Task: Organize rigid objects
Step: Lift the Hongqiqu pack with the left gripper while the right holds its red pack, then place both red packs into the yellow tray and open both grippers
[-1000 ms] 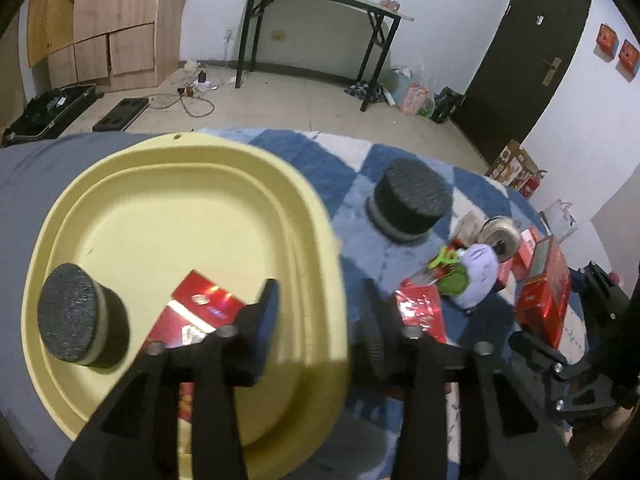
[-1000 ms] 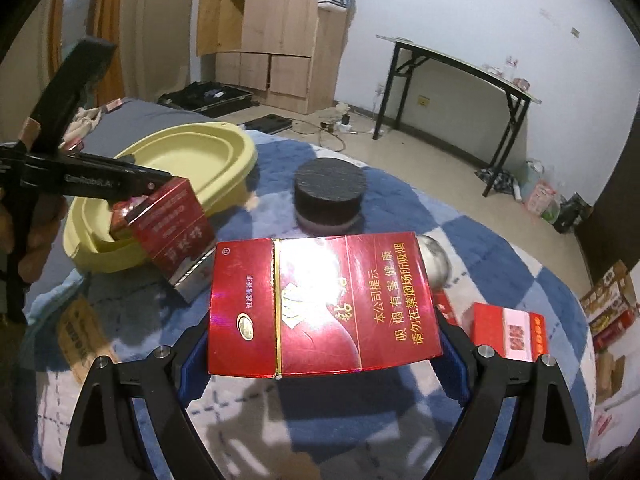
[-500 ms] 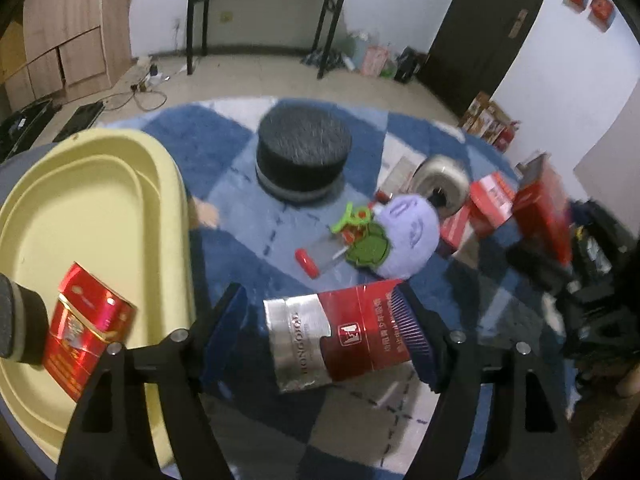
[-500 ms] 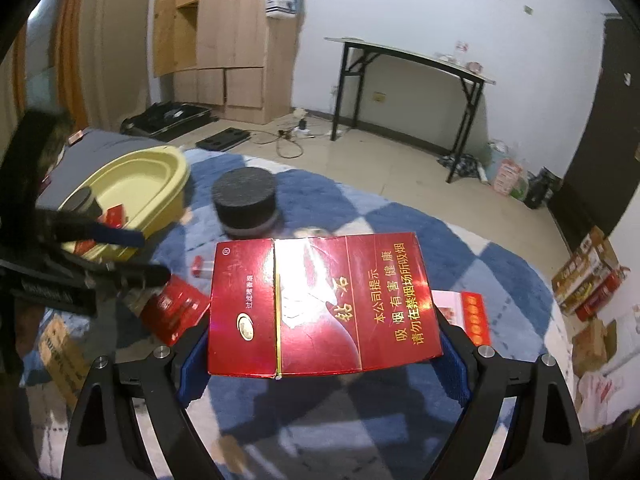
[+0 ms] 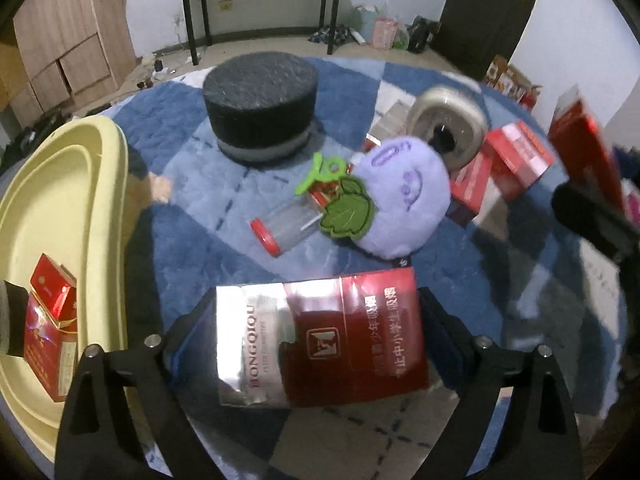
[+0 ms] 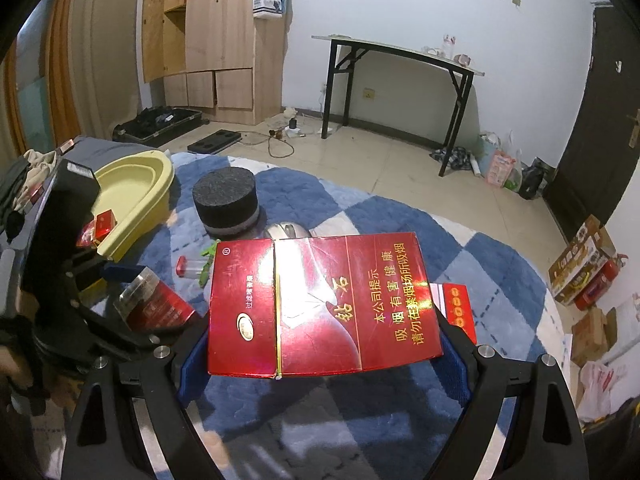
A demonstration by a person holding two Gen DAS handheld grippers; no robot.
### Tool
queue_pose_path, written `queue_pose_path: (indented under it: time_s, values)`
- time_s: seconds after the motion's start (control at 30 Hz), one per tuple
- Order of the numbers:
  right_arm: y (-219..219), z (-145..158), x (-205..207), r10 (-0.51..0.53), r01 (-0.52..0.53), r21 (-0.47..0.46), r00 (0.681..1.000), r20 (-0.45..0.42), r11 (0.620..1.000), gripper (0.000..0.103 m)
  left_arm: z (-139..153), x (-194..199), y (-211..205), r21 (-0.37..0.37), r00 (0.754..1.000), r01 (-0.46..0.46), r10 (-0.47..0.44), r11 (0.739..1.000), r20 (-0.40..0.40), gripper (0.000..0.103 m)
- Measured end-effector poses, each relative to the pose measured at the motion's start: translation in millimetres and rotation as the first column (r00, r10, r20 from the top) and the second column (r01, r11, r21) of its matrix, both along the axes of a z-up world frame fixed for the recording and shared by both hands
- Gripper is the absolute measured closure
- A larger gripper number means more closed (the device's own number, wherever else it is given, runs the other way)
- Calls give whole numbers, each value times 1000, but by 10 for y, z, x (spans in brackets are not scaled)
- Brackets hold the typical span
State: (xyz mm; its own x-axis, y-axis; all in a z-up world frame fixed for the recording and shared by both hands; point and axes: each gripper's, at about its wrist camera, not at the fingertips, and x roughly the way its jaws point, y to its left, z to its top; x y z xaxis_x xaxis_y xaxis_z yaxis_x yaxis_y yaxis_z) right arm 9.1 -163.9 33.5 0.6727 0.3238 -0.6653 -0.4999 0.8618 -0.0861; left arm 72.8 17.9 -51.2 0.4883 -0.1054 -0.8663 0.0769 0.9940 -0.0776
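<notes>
The left gripper (image 5: 316, 344), fingers lately spread, straddles a red-and-silver cigarette pack (image 5: 320, 338) on the blue rug, right of the yellow basin (image 5: 72, 184), unclamped and liable to tip, while the right gripper (image 6: 320, 344) clamps a red cigarette carton (image 6: 320, 304).

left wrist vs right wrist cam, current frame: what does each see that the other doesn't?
Left wrist only: the purple plush toy, whose purple body the right view does not show.
Right wrist only: the printed face of the red carton clamped in the right gripper, and the door handle.
Both: yellow basin, black foam disc, tape roll, red-capped clear tube, and the red-and-silver pack between the fingers of the left gripper, whose jaws have just been opening.
</notes>
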Motion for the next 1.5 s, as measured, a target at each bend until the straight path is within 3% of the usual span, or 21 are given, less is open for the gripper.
queue_pose_path:
  time_s: [0.1,0.23,0.37,0.47,0.57,0.7,0.73,0.8,0.87,0.97,1.03,1.1,1.27,1.4,1.5]
  values:
    - [2,3,5,3,-3,1,1000,0,1000,13,-67,2,15,-6,1000,-13,13,1000,-3,11]
    - [2,-4,8,2,-2,-2,1000,0,1000,13,56,-36,78,-27,999,-7,8,1000,42,14]
    - [41,10,-14,5,-5,-2,1000,9,1000,13,494,-198,393,-26,983,-54,58,998,172,14]
    - [147,54,-90,41,-41,4,999,28,999,13,850,-395,964,-31,943,-183,185,983,276,14]
    - [394,83,-217,114,-114,8,993,42,993,13,982,-589,1661,-21,879,-370,357,929,317,14]
    - [981,49,-447,264,-263,-29,964,35,964,13,780,-817,2531,-81,781,-567,566,820,265,14]
    - [1225,35,-509,320,-319,-42,947,22,947,13,718,-828,2630,-77,769,-590,589,803,247,14]
    - [1578,18,-568,393,-392,-67,920,2,918,13,585,-814,2738,-85,766,-606,609,791,206,14]
    - [2062,-35,-616,484,-484,-105,875,-33,868,13,500,-774,2760,-86,772,-605,610,792,178,14]
    - [2539,-181,-568,544,-551,-135,834,-92,823,13,391,-695,2759,-79,785,-596,600,799,155,14]
    - [2688,-268,-468,548,-561,-119,827,-128,819,13,317,-631,2772,-88,790,-591,598,802,136,14]
    - [2805,-374,-358,547,-568,-108,819,-173,816,13,239,-633,2765,-102,779,-607,616,788,116,14]
    - [2980,-526,-222,534,-565,-153,821,-202,811,12,264,-639,2732,-117,768,-619,629,777,121,14]
    - [2986,-537,-205,536,-566,-149,821,-197,811,9,304,-679,2789,-157,745,-642,659,750,103,13]
    - [3054,-533,-299,523,-544,-166,838,-156,822,6,516,-760,2774,-184,705,-667,691,722,156,5]
